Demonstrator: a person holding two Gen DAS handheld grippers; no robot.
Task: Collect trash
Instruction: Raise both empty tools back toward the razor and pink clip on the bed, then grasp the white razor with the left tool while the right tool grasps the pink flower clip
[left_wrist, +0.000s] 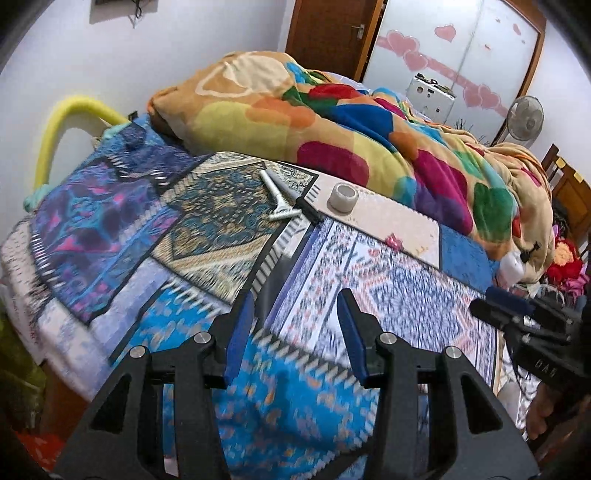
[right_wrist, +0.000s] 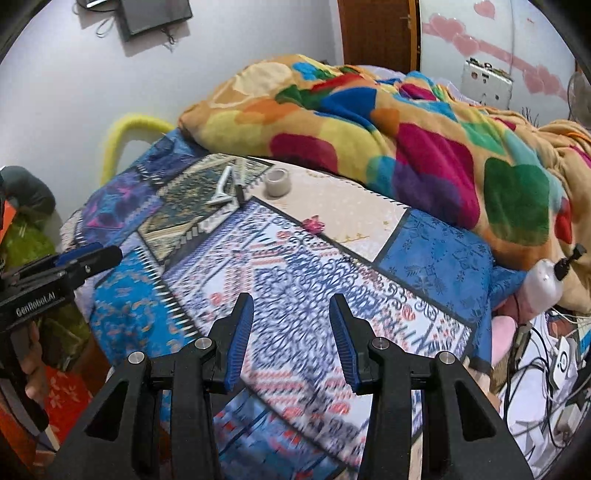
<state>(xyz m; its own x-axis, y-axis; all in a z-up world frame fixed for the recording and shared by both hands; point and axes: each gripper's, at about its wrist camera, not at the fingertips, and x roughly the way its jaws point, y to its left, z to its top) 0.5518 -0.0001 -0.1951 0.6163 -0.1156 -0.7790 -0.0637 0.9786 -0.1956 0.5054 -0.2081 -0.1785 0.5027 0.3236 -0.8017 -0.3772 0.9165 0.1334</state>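
Both claws, left (left_wrist: 295, 332) and right (right_wrist: 291, 332), hang partly open and empty over the bed (left_wrist: 207, 321). At eleven o'clock lie a razor (left_wrist: 275, 197), pen (left_wrist: 295, 195) and tape roll (left_wrist: 343, 197). All look light and stiff; pinch the razor's handle, the roll across its rim.

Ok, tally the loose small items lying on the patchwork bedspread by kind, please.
White razor: 1
Dark pen or marker: 1
Tape roll: 1
Small pink scrap: 1
Total: 4
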